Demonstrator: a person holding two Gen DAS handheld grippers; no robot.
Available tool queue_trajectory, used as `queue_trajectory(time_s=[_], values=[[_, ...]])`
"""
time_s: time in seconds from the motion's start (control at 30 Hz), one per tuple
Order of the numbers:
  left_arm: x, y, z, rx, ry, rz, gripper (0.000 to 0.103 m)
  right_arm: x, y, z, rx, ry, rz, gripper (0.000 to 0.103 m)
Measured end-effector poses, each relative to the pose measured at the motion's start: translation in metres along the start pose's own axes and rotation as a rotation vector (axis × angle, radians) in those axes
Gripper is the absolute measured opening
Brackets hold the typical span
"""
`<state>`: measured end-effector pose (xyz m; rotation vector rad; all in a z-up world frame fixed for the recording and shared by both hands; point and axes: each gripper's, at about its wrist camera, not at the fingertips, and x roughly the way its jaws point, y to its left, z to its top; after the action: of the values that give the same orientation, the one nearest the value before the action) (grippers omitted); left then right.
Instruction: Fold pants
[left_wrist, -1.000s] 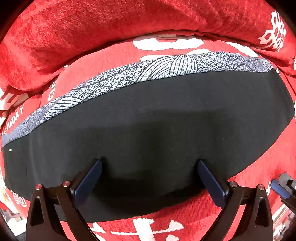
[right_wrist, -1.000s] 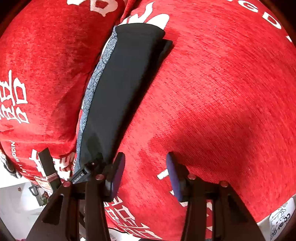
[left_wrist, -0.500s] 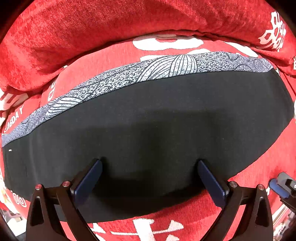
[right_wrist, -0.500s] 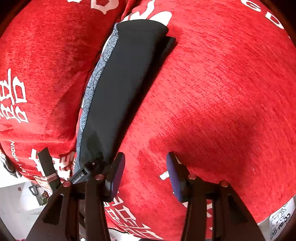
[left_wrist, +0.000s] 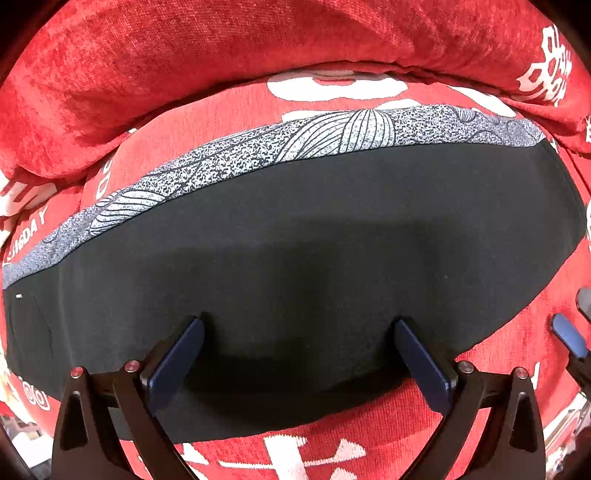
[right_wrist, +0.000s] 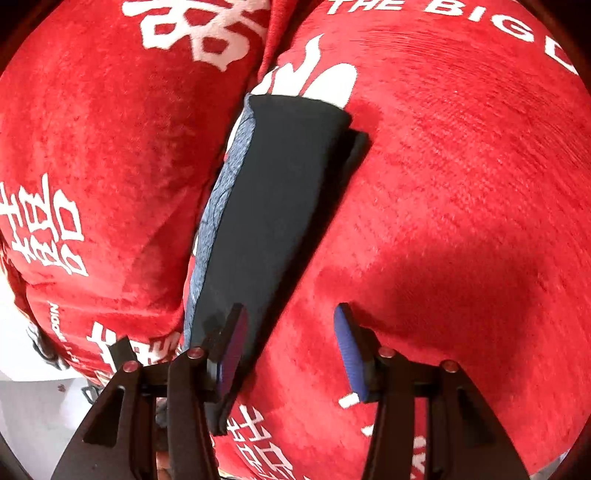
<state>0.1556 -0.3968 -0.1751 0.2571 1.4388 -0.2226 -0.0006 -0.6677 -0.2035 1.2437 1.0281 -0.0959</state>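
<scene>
Left gripper (left_wrist: 297, 350) stands wide apart over the near edge of the pants (left_wrist: 295, 251), its two blue pads (left_wrist: 173, 362) resting on or just above the black cloth, nothing pinched between them. Those pants lie folded into a long black band across a red sofa cover (left_wrist: 388, 424), with a gray-and-white leaf-patterned strip (left_wrist: 332, 136) running along the band's 12 o'clock edge. From 9 o'clock to 3 o'clock the band fills the left wrist view. At 3 o'clock in that view, a blue pad of the right gripper (left_wrist: 569, 334) shows just beside the band's end.

In the right wrist view the folded pants (right_wrist: 273, 206) run from 7 o'clock up toward 12 o'clock, a lower layer peeking out at the far end. Right gripper (right_wrist: 291, 347) is also spread wide and grips nothing; its left pad sits over the near end of the pants, though contact is hard to judge, and its right pad hangs above bare red cover (right_wrist: 461, 184).

Behind the pants, a red cushion (left_wrist: 221, 48) printed with white characters rises at 12 o'clock.
</scene>
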Motion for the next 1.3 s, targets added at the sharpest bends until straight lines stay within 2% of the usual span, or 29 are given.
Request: queue_trajectory(time_s=[0.43,0.6,0.8,0.93,1.03,1.13,1.23,1.27,1.3], values=[[0.000,0.002,0.000,-0.001,0.002,-0.003,0.103,0.020,0.002,0.033,-0.019,-0.022,0.071,0.053],[0.000,0.002,0.001,-0.001,0.001,-0.003,0.103,0.024,0.009,0.046,-0.010,-0.042,0.096,0.058],[0.000,0.001,0.001,0.002,0.002,-0.001,0.103,0.019,0.038,0.051,-0.155,-0.063,0.105,0.058],[0.000,-0.001,0.000,0.003,0.001,-0.002,0.103,0.031,0.026,0.058,-0.117,-0.057,0.091,0.058],[-0.001,-0.001,0.001,0.003,0.002,-0.002,0.103,0.037,0.018,0.060,-0.091,-0.086,0.111,0.056],[-0.001,-0.001,0.001,0.003,0.000,-0.003,0.103,0.040,0.024,0.060,-0.114,-0.078,0.081,0.056],[0.000,0.000,0.002,0.004,0.005,-0.002,0.103,0.040,0.024,0.064,-0.086,-0.053,0.067,0.053],[0.000,0.000,0.002,0.004,0.008,-0.003,0.103,0.040,0.024,0.066,-0.074,-0.045,0.066,0.050],[0.001,0.000,0.003,0.005,0.011,-0.005,0.103,0.040,0.024,0.066,-0.064,-0.039,0.055,0.043]])
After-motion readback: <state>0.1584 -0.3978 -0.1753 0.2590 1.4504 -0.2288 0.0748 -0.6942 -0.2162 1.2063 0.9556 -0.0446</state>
